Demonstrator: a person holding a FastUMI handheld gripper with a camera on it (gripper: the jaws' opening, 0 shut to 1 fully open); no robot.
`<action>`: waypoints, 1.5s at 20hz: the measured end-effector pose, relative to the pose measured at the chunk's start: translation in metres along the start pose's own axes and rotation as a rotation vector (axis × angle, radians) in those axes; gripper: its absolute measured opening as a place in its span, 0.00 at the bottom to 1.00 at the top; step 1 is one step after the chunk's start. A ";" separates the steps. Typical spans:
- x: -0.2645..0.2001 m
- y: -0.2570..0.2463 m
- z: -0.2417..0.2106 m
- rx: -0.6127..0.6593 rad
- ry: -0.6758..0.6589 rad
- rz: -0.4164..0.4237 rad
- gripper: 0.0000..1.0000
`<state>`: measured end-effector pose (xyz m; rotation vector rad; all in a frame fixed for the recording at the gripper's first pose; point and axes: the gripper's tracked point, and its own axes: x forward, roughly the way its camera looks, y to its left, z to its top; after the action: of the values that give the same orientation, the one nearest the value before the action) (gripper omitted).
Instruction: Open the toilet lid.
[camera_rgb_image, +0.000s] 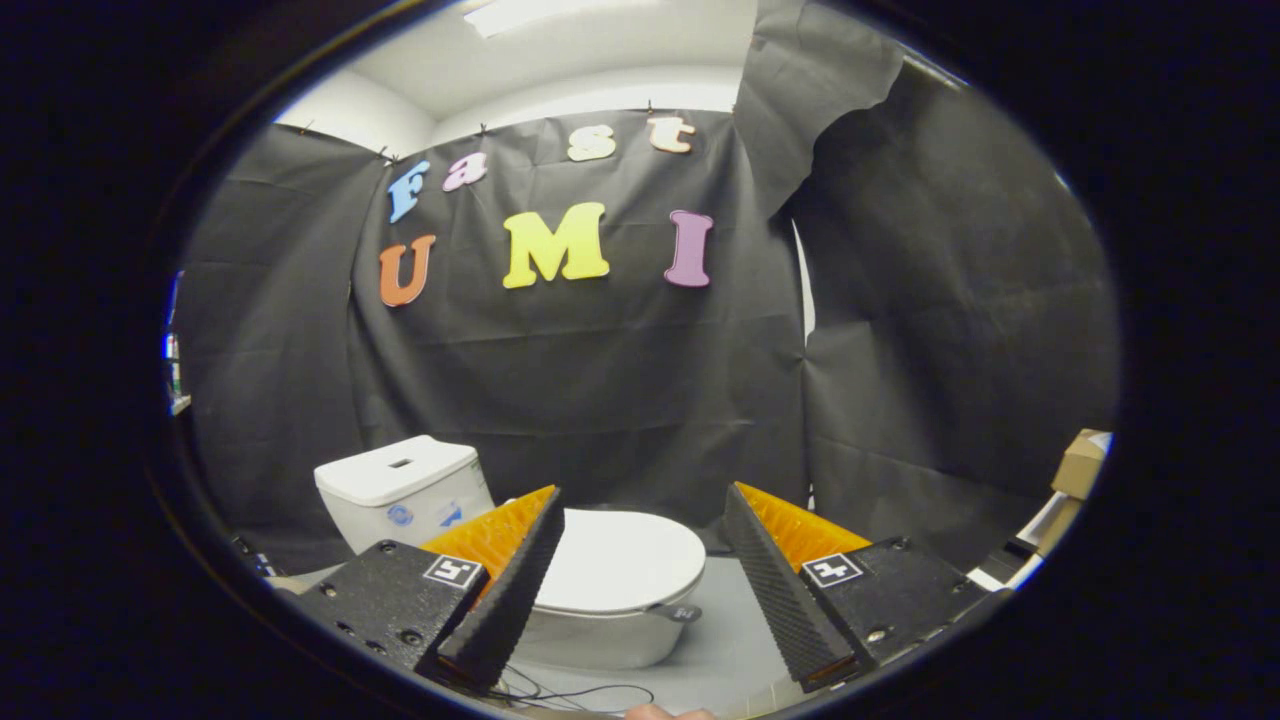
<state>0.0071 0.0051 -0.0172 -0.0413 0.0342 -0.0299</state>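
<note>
**Toilet lid down, jaws spread wide and empty**

A pale grey floor (730, 640) runs under a white toilet (600, 640) to the black cloth wall (600, 400) that closes the booth behind and on both sides. Above the cloth a white ceiling shows. The toilet lid (625, 560) lies flat and closed on the bowl, ahead of the gripper (640, 520) and partly behind its left finger (510, 590); a small dark tab (685, 612) sticks out at the lid's front edge. The cistern (400, 490) stands behind, beside the cloth. The jaws stand wide apart, holding nothing. Bare floor lies right of the bowl. Cardboard boxes (1080, 465) sit far right, thin cables (570, 692) near the fingers.
</note>
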 end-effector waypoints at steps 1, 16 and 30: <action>0.002 -0.002 -0.001 0.000 0.000 -0.010 1.00; 0.039 0.005 -0.030 -0.001 0.094 -0.053 1.00; 0.124 -0.044 -0.139 0.206 0.498 -0.157 1.00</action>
<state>0.1247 -0.0483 -0.1585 0.1708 0.5250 -0.1997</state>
